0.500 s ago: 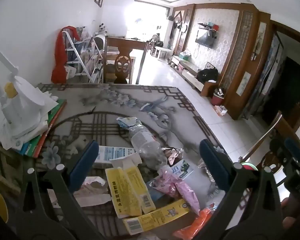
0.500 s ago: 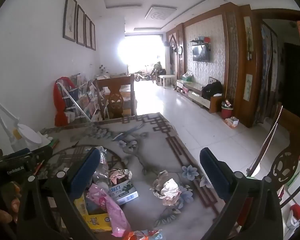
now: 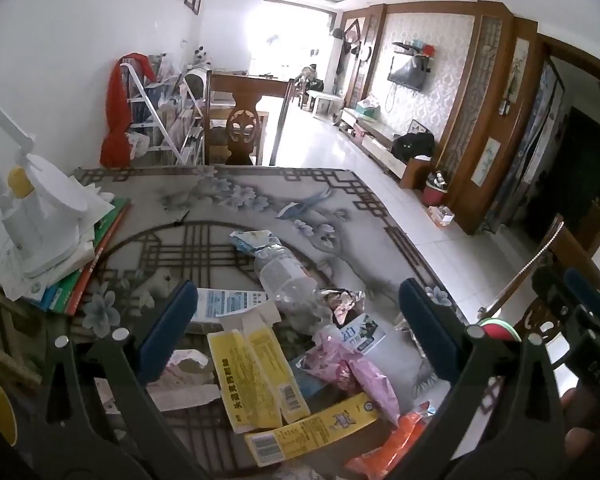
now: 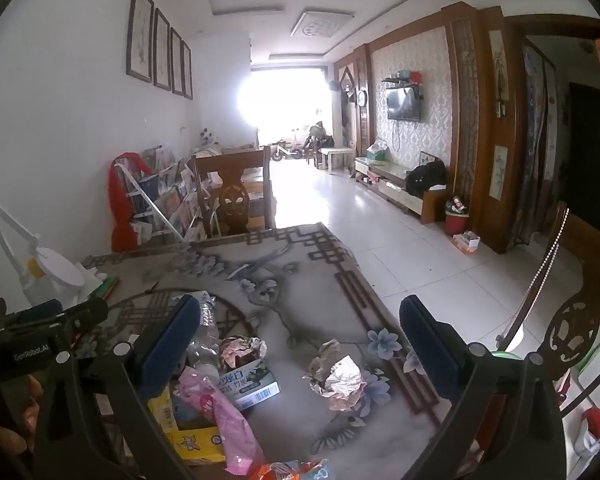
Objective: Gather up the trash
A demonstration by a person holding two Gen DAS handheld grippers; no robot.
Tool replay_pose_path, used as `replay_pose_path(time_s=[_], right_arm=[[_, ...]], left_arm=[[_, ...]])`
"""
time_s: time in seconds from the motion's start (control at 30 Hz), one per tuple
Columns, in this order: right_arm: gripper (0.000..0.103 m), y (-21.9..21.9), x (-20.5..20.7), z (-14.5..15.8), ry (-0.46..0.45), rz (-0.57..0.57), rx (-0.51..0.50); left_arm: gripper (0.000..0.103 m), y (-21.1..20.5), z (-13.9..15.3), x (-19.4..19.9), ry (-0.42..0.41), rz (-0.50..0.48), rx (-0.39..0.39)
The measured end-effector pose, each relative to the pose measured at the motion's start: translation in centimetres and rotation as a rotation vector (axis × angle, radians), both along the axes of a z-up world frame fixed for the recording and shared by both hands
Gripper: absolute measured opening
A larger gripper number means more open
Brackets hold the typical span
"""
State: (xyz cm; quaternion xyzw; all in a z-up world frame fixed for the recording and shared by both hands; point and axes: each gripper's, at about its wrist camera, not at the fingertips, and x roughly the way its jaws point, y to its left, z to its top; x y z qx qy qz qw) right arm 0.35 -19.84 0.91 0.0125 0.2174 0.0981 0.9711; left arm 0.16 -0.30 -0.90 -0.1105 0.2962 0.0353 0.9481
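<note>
Trash lies in a heap on the patterned table (image 3: 228, 196): a crushed clear plastic bottle (image 3: 288, 280), yellow wrappers (image 3: 256, 376), a pink bag (image 3: 360, 372), a small white carton (image 3: 360, 334), an orange wrapper (image 3: 392, 444) and torn paper (image 3: 184, 392). My left gripper (image 3: 296, 328) is open and empty, held above the heap. My right gripper (image 4: 300, 344) is open and empty over the table (image 4: 300, 280), with a crumpled foil wad (image 4: 338, 376) between its fingers. The carton (image 4: 248, 384) and pink bag (image 4: 224, 420) lie to its lower left.
A white desk lamp (image 3: 32, 208) stands on stacked books and papers (image 3: 80, 264) at the table's left. A wooden chair (image 3: 240, 124) stands at the far edge, another chair (image 4: 572, 336) at the right. A red bin (image 4: 456, 216) sits on the floor.
Both grippers stay open. The views have barely shifted; the trash has not moved.
</note>
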Motion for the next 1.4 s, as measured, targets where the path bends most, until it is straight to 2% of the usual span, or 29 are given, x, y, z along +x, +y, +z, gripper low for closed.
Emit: replay_pose_path(time_s=[1.4], right_arm=[[0.096,-0.2,0.5,-1.1,0.019,-0.005,0.015]], left_arm=[[0.099,1.0,0.2,-0.6,0.027,0.0,0.019]])
